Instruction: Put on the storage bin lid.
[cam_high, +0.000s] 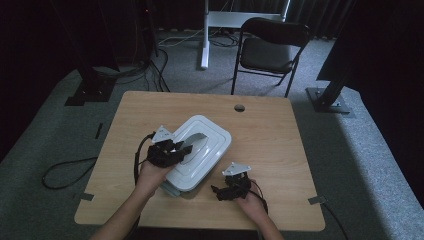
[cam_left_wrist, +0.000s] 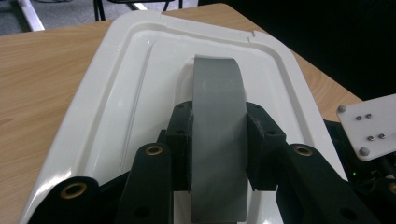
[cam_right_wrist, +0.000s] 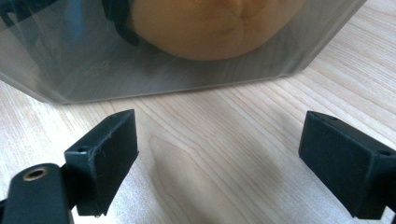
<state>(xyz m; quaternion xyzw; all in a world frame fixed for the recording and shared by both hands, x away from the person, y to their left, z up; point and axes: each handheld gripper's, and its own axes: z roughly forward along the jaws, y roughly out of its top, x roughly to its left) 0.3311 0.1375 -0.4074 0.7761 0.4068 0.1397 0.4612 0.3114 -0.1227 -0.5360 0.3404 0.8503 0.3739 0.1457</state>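
A: Black pads clamped on grey handle (cam_left_wrist: 218, 140), left gripper (cam_left_wrist: 218, 144) square on it from both sides. Handle arches over white lid (cam_left_wrist: 121, 93) of the box.

B: Box location?

A: Middle of table (cam_high: 280, 130), slightly toward 7 o'clock. Long axis running 7 to 1. Left hand (cam_high: 150, 175) in from 6.

B: Right side?

A: Right gripper (cam_high: 231, 188) at 5 o'clock of the box, just beside its near corner, low over the wood. Jaws wide apart, nothing between them. Clear side wall (cam_right_wrist: 140, 70) of the box dead ahead in right gripper view, not touching.

B: Step?

A: Looks like grip made on handle, lift or lid pull not yet started. Lid sitting flat as far as can be told.

B: Next?

A: Probably straight pull up on handle, kept centred so pads don't slide along the arch. Likely needs right jaws braced against the base if the lid is to come off alone.
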